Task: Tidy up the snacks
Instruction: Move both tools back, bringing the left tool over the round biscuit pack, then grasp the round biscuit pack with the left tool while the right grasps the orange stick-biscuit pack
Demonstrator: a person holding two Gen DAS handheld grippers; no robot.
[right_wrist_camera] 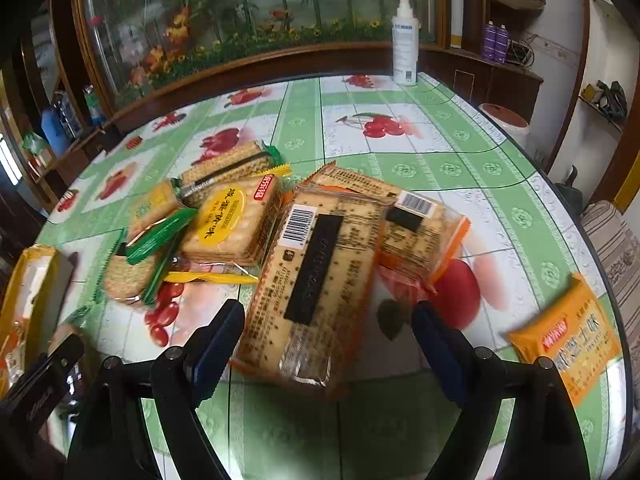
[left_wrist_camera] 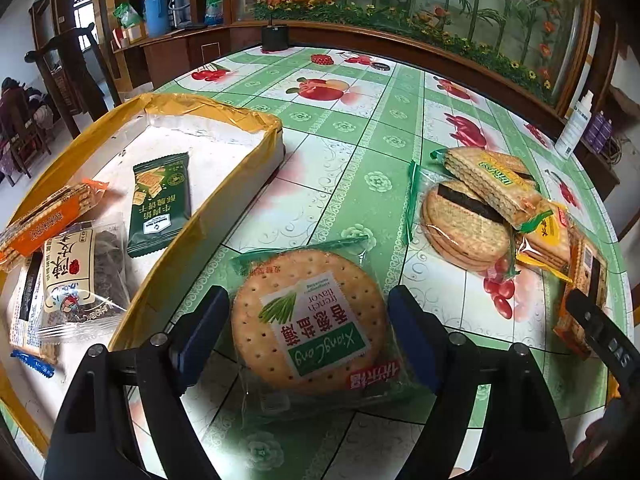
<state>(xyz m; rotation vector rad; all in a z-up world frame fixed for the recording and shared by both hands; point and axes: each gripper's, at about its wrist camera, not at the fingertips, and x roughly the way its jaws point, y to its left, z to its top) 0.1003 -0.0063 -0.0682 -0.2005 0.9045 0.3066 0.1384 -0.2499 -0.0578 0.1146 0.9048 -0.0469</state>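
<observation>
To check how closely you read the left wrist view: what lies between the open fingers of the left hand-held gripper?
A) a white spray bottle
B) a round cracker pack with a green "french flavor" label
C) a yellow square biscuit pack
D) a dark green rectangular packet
B: the round cracker pack lies on the tablecloth between the spread fingers of the left hand-held gripper, not yet gripped.

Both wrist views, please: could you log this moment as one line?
left gripper: open, astride round cracker pack | right gripper: open, astride barcode cracker pack | tray: holds several snacks
</observation>
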